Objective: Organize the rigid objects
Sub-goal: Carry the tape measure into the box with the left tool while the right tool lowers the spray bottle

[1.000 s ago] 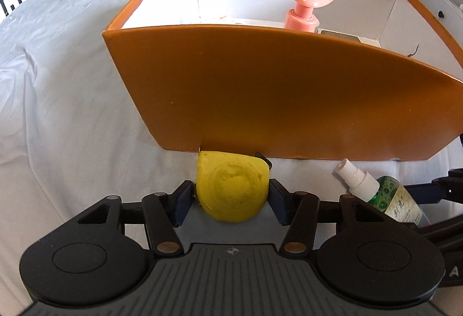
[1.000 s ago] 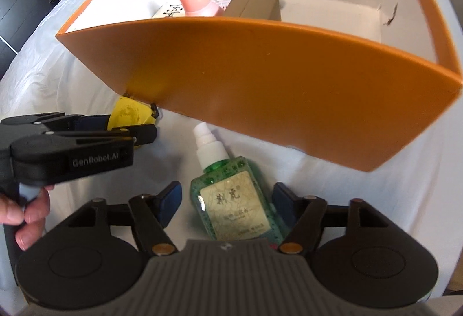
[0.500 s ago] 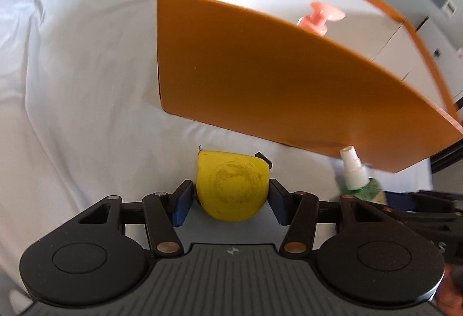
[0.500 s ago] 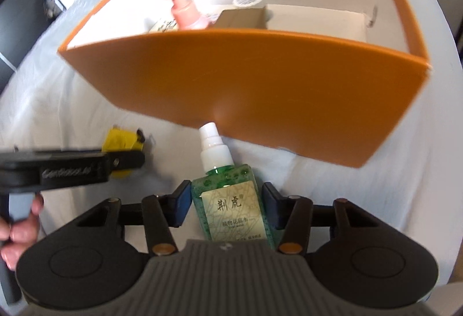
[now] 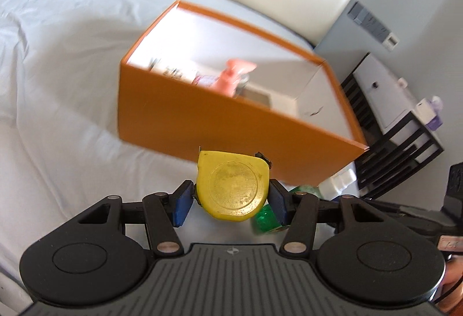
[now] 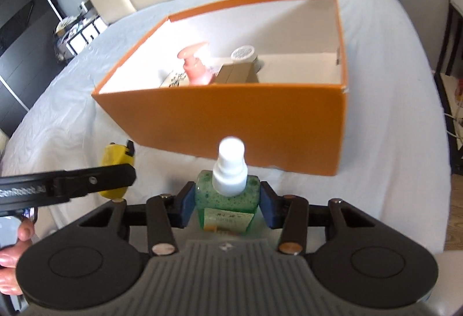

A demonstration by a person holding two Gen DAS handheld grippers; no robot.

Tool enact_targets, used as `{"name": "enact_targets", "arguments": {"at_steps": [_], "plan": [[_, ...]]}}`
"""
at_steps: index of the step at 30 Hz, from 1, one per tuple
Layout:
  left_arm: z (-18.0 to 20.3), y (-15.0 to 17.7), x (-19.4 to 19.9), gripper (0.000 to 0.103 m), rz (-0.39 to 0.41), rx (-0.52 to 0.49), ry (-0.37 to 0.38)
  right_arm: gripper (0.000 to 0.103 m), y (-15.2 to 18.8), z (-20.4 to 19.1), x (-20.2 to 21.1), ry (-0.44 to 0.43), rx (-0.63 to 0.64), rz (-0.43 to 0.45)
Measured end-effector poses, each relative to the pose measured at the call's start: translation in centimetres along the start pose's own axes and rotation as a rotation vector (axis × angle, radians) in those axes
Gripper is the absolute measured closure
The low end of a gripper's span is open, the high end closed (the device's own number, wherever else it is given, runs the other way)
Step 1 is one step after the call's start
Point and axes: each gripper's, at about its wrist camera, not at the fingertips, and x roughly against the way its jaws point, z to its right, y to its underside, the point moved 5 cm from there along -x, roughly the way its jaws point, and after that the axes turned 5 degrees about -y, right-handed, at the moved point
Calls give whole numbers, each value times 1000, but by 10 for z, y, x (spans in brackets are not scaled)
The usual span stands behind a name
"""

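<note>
Right, white sheeted bed lies under everything, below both claws. Orange box sits on it, straight ahead of and below both claws, open top, white inside. In the box, ahead of the right claw: pink pump bottle, tan carton touching its right side, white-capped jar just behind the carton, printed white pack to the pump's left.

Left gripper: clenched on yellow tape measure, blue pads pressing both sides, round face toward the camera, lifted clear of the sheet, short of the box's near wall.

Right gripper: jaws have just been closing, now gripping green spray bottle at the shoulders, white nozzle pointing forward at the box's near wall, bottle off the sheet.

From the right wrist view, left claw crosses in from the left, tape measure just beyond its finger, near the box's left corner. A hand shows at the left edge. From the left wrist view the green bottle shows low, just right of the tape measure.
</note>
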Motion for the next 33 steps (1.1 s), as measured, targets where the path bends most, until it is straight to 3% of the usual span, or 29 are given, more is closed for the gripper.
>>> {"name": "enact_targets", "arguments": {"at_steps": [11, 15, 19, 26, 29, 33], "plan": [[29, -50, 22, 40, 107, -69, 48, 57, -39, -16, 66, 11, 50, 163], [41, -63, 17, 40, 108, -93, 65, 57, -47, -18, 69, 45, 88, 139], [55, -75, 8, 40, 101, -87, 88, 57, -55, -9, 71, 20, 21, 129], [63, -109, -9, 40, 149, -80, 74, 58, -95, -4, 74, 30, -10, 204], [50, -108, -17, 40, 176, -85, 56, 58, -111, -9, 67, 81, 49, 231], [22, -98, -35, 40, 154, -44, 12, 58, -121, -11, 38, 194, 139, 189]]}}
